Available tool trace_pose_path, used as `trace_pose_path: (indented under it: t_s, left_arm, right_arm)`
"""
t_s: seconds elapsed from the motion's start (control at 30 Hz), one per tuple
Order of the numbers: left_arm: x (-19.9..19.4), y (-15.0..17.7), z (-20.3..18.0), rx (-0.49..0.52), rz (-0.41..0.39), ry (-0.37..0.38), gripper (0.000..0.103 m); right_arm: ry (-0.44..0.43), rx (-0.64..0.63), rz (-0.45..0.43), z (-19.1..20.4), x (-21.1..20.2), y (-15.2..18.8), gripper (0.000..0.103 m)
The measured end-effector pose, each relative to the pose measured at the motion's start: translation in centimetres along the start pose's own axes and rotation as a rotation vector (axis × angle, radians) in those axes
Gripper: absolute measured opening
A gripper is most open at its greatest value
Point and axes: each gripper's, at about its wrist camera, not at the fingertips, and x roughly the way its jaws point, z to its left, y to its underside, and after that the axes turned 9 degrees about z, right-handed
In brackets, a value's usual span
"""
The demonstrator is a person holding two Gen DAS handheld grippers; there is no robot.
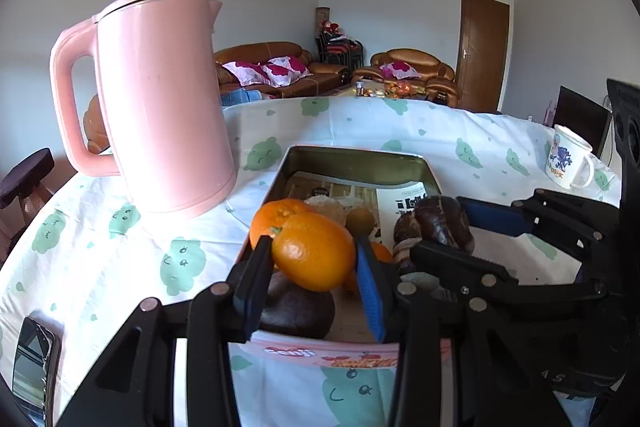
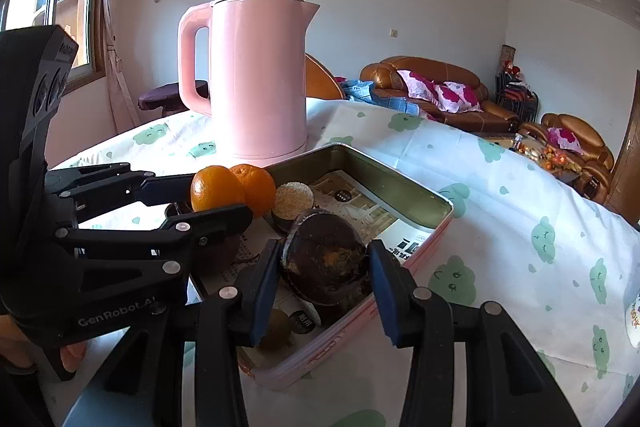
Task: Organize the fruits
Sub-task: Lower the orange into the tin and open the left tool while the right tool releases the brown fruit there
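My left gripper (image 1: 313,243) is shut on an orange (image 1: 316,259), held just above the near end of an open tin box (image 1: 352,157). A second orange (image 1: 276,215) lies behind it. My right gripper (image 2: 326,249) is shut on a dark brown round fruit (image 2: 324,263) over the same tin (image 2: 400,183). In the right wrist view the left gripper (image 2: 216,197) with its orange (image 2: 214,187) is to the left. Another dark fruit (image 1: 298,307) and a small brown fruit (image 1: 360,221) lie in the tin on printed paper.
A tall pink kettle (image 1: 160,107) stands just left of the tin on the cloud-print tablecloth (image 1: 100,267). A white mug (image 1: 568,159) sits at the far right. A phone (image 1: 34,359) lies at the near left edge. Sofas stand beyond the table.
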Motion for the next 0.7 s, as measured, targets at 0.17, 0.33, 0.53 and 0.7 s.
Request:
trace_pose_path:
  t_s: [0.17,0.33,0.53,0.7]
  left_arm:
    - [0.0,0.0,0.1,-0.008,-0.001,0.010,0.043]
    - [-0.4,0.0,0.3,-0.023,-0.014,0.020,0.047]
    - [-2.2,0.1,0.7,-0.049,-0.099,-0.002,0.083]
    - [-3.3,-0.1,-0.1,-0.038,-0.151,0.006,0.095]
  right_arm:
    - [-0.013,0.013,0.004,-0.2,0.1,0.1,0.048]
    - [-0.021,0.033,-0.017,-0.5,-0.2,0.2,0.055]
    - [-0.003,0.082,-0.084,-1.9,-2.1,0.9,0.069]
    - [0.042,0.118,-0.142,-3.1,-3.6,1.4,0.069]
